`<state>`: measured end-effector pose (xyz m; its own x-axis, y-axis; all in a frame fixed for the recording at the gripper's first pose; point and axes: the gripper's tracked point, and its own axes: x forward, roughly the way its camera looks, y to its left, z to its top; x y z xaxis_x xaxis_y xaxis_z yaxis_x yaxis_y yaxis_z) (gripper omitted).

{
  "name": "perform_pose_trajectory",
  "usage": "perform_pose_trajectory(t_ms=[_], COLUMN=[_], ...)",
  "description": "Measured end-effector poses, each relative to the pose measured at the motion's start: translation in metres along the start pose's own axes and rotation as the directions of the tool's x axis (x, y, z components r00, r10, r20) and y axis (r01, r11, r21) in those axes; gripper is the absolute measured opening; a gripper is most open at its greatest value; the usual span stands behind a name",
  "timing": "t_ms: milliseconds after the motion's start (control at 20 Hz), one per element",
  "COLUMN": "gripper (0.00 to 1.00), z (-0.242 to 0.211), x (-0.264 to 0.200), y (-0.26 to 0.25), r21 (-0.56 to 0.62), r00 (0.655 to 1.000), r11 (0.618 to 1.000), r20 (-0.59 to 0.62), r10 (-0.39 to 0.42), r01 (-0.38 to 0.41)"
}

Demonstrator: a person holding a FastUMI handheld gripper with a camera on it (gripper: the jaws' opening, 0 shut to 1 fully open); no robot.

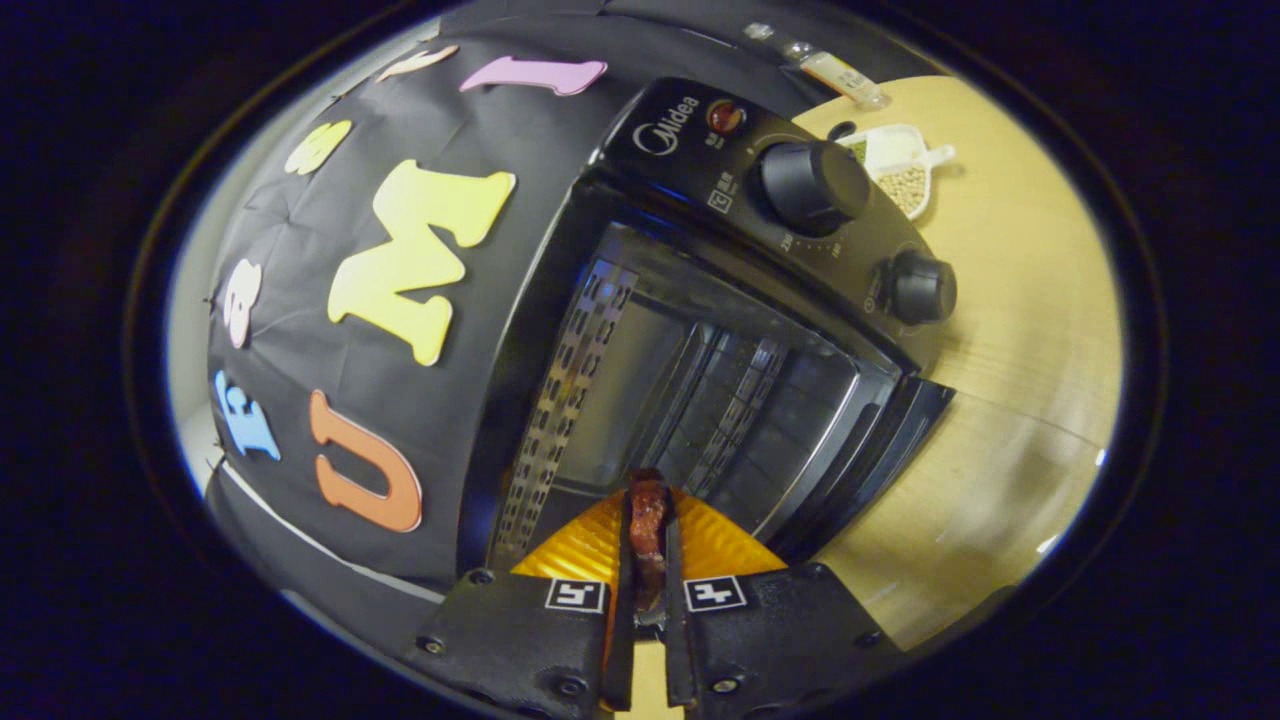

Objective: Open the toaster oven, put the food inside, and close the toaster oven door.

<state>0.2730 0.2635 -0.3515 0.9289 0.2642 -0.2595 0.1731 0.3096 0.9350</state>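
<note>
Pinching a small reddish-brown piece of food [648, 520] between them, the fingers [648, 545] sit nearly pressed together, the morsel clamped at their tips and poking just past them. Food is held at the mouth of the black metal toaster oven [700, 330], just ahead of its open cavity.

Oven door [880, 450]: already swung open, seen as a dark glass panel hanging off the cavity's edge toward the table. Inside, perforated metal side walls and rack rails visible; no rack contents that can be made out.

Two round black control knobs [812, 185] on the oven's panel, with a small red indicator lamp [725, 116] beside them.

Beyond the oven, on the pale wooden table [1010, 330], a white dish of beige beans with a white spoon [905, 170]; farther back, a small clear plastic item, too small to identify.

Progress, as judged: opening step done. Food is in hand but not yet inside. Left: carry it into the cavity, release, withdraw, then shut the door.
</note>
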Motion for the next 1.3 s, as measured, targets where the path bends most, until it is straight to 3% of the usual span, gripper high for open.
perform_pose_trajectory(t_ms=[200,400,650,800,1000,1300], gripper=[0.17,0.19,0.28,0.59,1.00,1.00], z=[0.010,0.001,-0.003,-0.011,-0.026,-0.023], x=[0.013,0.020,0.017,0.015,0.011,-0.004], y=[-0.005,-0.017,-0.023,-0.022,-0.022,-0.028], r21=[0.037,0.005,-0.163,-0.333,-0.599,-0.695], r00=[0.996,0.995,0.990,0.987,0.976,0.974], r11=[0.999,0.997,0.977,0.930,0.778,0.699], r20=[0.080,0.064,0.034,0.014,0.029,0.013], r10=[-0.025,-0.075,-0.137,-0.159,-0.214,-0.224], r01=[0.022,0.075,0.141,0.155,0.188,0.170])
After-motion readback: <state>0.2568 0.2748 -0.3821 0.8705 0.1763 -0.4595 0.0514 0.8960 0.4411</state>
